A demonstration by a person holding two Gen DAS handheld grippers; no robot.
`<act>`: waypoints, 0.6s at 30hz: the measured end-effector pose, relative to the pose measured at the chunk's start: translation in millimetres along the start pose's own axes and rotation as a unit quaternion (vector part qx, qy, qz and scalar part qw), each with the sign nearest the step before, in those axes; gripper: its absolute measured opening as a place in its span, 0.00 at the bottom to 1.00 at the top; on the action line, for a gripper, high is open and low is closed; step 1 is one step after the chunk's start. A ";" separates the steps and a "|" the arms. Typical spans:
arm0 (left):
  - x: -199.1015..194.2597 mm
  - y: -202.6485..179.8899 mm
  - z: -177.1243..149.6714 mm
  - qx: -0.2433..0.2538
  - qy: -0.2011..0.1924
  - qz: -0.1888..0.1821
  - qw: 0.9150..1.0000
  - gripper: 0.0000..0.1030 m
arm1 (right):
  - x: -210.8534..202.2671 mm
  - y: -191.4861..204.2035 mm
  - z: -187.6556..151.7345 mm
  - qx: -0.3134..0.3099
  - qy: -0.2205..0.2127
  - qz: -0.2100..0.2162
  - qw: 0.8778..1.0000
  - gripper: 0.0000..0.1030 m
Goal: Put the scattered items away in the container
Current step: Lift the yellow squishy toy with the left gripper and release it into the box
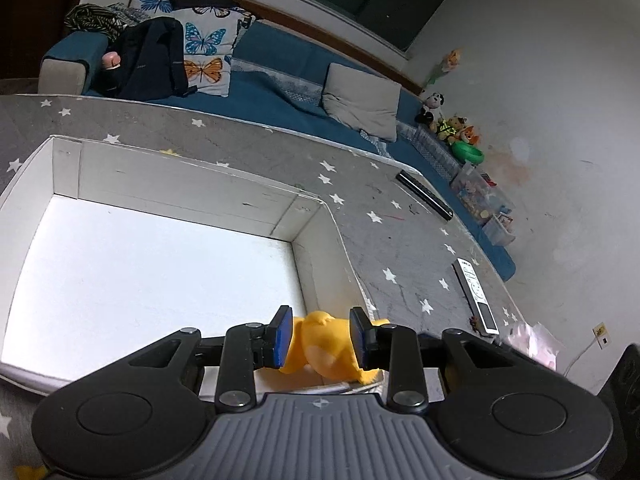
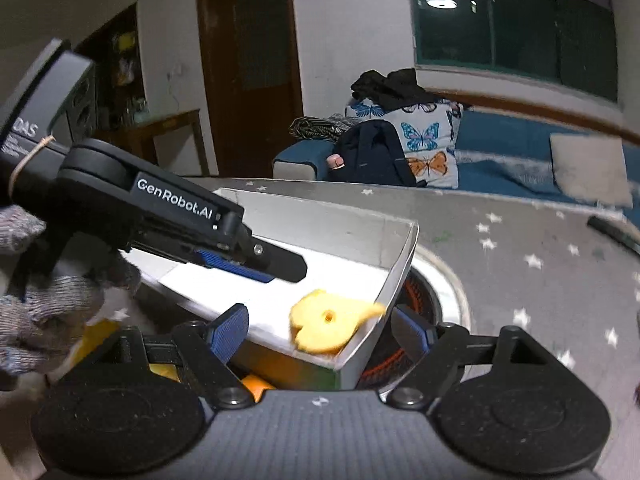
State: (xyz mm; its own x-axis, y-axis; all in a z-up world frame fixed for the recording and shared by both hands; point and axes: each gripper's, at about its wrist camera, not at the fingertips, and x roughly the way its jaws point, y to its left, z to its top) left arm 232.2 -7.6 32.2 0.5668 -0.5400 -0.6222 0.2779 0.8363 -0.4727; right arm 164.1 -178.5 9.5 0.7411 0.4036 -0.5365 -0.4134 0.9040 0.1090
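Note:
A white open box sits on a grey star-patterned table. In the left wrist view a yellow duck toy sits between my left gripper's blue pads, over the box's near right corner. In the right wrist view the same yellow toy lies inside the box at its near corner, and the left gripper stands above it, apart from it. My right gripper is open and empty, its fingers either side of the box corner.
A white remote and a black bar lie on the table to the right. A blue sofa with cushions runs behind. A round orange-and-black object sits beside the box. A gloved hand holds the left gripper.

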 end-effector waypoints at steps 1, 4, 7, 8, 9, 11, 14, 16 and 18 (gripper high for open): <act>0.1 -0.9 -1.0 0.000 0.001 0.000 1.000 0.32 | -1.3 0.9 -2.2 0.002 0.000 0.002 1.000 0.75; 2.2 -2.0 -3.6 -0.002 0.005 0.003 1.000 0.32 | -0.3 3.3 -5.6 0.005 0.002 0.007 1.000 0.64; 2.3 -1.0 -4.3 -0.003 0.006 0.006 1.000 0.32 | 5.6 0.9 -3.7 0.014 0.006 0.010 1.000 0.55; 2.0 -0.2 -4.0 -0.004 0.005 0.007 1.000 0.32 | 6.6 -0.3 -2.9 0.017 0.005 0.008 1.000 0.53; 1.6 0.6 -3.7 -0.005 0.005 0.007 1.000 0.32 | 7.5 -1.4 -2.2 0.019 0.005 0.007 1.000 0.52; 1.4 1.9 -2.5 -0.006 0.004 0.007 1.000 0.32 | 8.4 -3.1 -0.1 0.024 0.002 0.001 1.000 0.45; 2.5 3.7 -1.0 -0.011 -0.002 0.010 1.000 0.32 | 13.4 -4.8 6.1 0.023 0.000 -0.010 1.000 0.39; 1.9 5.3 -0.2 -0.015 -0.012 0.019 1.000 0.32 | 20.1 -5.6 11.7 0.020 -0.001 -0.018 1.000 0.39; -0.6 10.8 1.4 -0.028 -0.014 0.015 0.999 0.32 | 30.2 -6.0 18.1 0.018 -0.001 -0.024 1.000 0.37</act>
State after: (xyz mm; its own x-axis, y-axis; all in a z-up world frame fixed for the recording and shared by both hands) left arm 236.0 1.8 28.3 0.5953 -0.5121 -0.6192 0.2173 0.8445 -0.4895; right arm 198.5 -169.2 7.8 0.7605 0.3590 -0.5410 -0.3575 0.9271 0.1127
